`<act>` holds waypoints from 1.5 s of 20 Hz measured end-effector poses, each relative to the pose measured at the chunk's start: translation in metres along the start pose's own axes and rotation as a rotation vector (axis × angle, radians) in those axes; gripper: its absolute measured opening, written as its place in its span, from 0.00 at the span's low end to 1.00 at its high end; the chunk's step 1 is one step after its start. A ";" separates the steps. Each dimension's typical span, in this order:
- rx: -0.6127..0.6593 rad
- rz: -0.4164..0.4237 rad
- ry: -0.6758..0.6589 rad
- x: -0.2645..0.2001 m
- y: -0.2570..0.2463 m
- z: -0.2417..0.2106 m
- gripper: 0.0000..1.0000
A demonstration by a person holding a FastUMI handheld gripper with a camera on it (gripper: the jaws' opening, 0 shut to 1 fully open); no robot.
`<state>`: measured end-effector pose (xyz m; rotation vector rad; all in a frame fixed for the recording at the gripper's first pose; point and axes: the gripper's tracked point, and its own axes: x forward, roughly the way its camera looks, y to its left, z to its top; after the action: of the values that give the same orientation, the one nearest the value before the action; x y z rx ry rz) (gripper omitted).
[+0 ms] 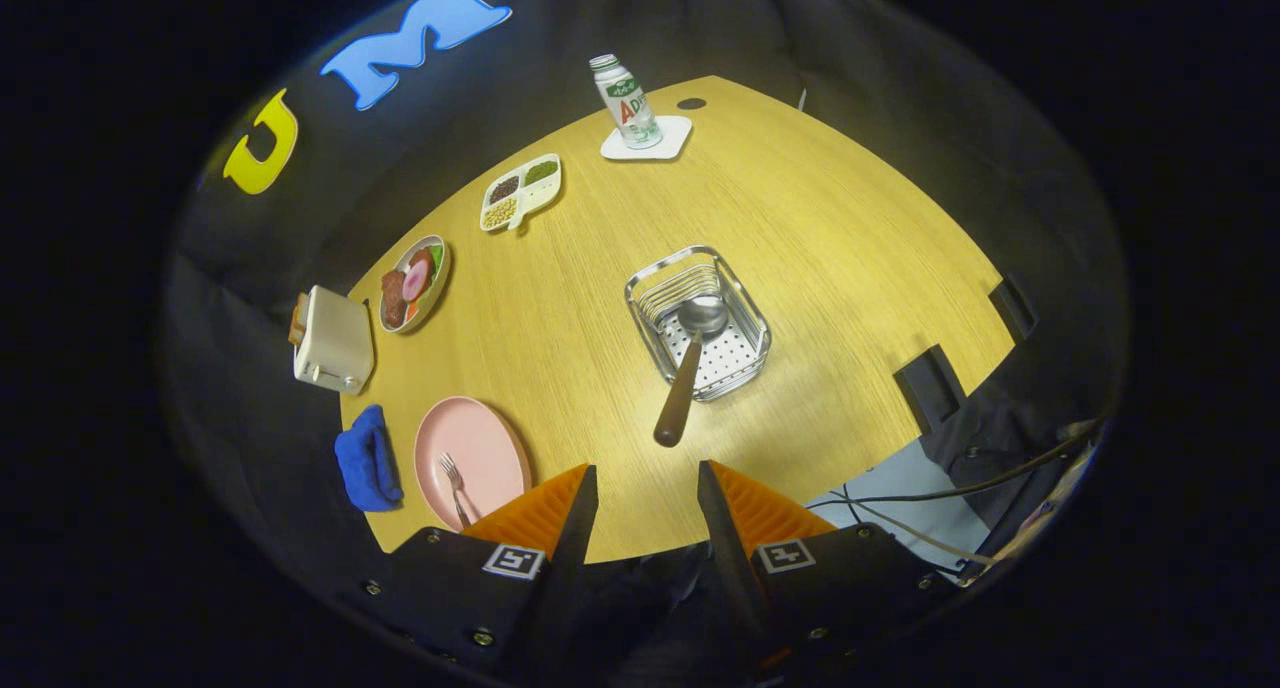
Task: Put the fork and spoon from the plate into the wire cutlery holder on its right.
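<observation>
The wire cutlery holder (699,320) stands on the wooden table well beyond my fingers. A spoon (689,362) with a brown handle lies in it, bowl inside and handle sticking out over the near rim toward me. The pink plate (486,451) sits to the left, just ahead of my left finger, and a silver fork (454,484) lies on it, its handle partly hidden behind that finger. My gripper (648,496) hangs high above the table's near edge, open, with nothing between its fingers.
A blue cloth (367,459) lies left of the plate, a cream toaster (332,341) beyond it. Further back are a plate of food (414,282), a divided snack dish (520,192) and a bottle (626,101) on a white coaster. Cables (920,493) hang off the table's right.
</observation>
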<state>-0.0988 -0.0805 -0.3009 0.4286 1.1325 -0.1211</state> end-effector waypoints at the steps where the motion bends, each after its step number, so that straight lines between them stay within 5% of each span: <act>1: -0.008 0.010 0.008 0.002 0.008 -0.004 0.63; 16: -0.251 0.183 0.294 0.058 0.153 -0.112 0.63; 30: -0.446 0.147 0.520 0.112 0.189 -0.203 0.63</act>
<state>-0.1656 0.1847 -0.4218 0.1402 1.5840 0.3886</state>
